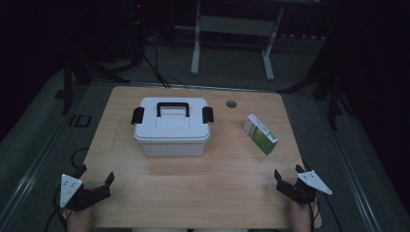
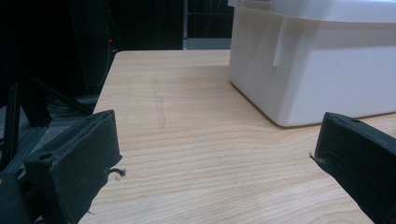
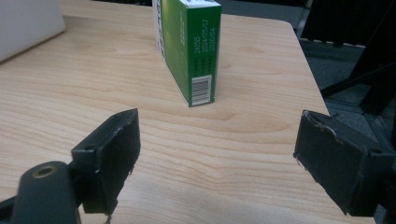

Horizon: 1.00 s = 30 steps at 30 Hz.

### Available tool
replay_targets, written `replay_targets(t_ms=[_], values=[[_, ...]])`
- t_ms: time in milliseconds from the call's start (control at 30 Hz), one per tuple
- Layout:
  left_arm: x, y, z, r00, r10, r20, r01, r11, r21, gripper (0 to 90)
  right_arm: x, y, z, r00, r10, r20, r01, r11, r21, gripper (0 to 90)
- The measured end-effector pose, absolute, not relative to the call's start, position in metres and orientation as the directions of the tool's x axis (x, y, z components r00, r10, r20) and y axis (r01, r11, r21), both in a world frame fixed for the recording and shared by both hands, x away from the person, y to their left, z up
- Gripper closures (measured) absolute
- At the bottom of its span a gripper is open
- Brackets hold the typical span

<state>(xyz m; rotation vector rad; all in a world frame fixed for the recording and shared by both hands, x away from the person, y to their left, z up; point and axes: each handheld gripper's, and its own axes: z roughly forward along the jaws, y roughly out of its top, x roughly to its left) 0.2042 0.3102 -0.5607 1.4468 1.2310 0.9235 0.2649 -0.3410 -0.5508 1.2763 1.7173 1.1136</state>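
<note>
Waiting at the near edge of a wooden table (image 1: 193, 183), the left gripper (image 1: 94, 181) and the right gripper (image 1: 289, 175) both stand with jaws spread wide and nothing between them. Straight ahead of the right gripper, near but not touching, a small green and white carton (image 3: 189, 51) stands on its long edge, barcode end toward the jaws. It looks like light, thin cardboard, stiff enough to pinch but likely to dent or tip; a gentle hold across its two broad faces, low on the body, seems safest. Ahead of the left gripper and off to its right sits a white plastic box (image 2: 317, 60) with a lid, a black carrying handle (image 1: 172, 107) and black side latches (image 1: 138, 115), bulkier and probably firm-walled. Bare wood lies between each gripper and the thing in front of it. A small round grommet (image 1: 231, 103) is set in the table's far side, well beyond the carton.
</note>
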Motion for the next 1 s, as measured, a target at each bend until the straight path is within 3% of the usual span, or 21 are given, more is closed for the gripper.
replay_targets(t_ms=[267,333,633,733,1000], values=[[0.207,0.311,-0.560,0.161,0.987,-0.004,0.263,-0.039,0.964,0.0,0.264,-0.341,-0.551,-0.274,0.962,-0.009,0.368,0.114,0.923,13.9],[0.209,0.313,-0.560,0.150,0.988,-0.027,0.280,-0.017,0.960,0.0,0.264,-0.340,-0.551,-0.295,0.954,0.043,0.381,0.076,0.921,14.0],[0.214,0.316,-0.559,0.146,0.988,-0.045,0.320,-0.005,0.947,0.0,0.260,-0.316,-0.546,-0.352,0.935,0.053,0.393,0.096,0.915,12.3],[0.215,0.316,-0.557,0.170,0.984,-0.052,0.321,-0.006,0.947,0.0,0.259,-0.306,-0.545,-0.416,0.904,0.095,0.385,0.081,0.920,12.3],[0.224,0.312,-0.551,0.282,0.952,-0.121,0.376,0.007,0.927,0.0,0.268,-0.277,-0.545,-0.489,0.871,0.042,0.381,0.170,0.909,13.5]])
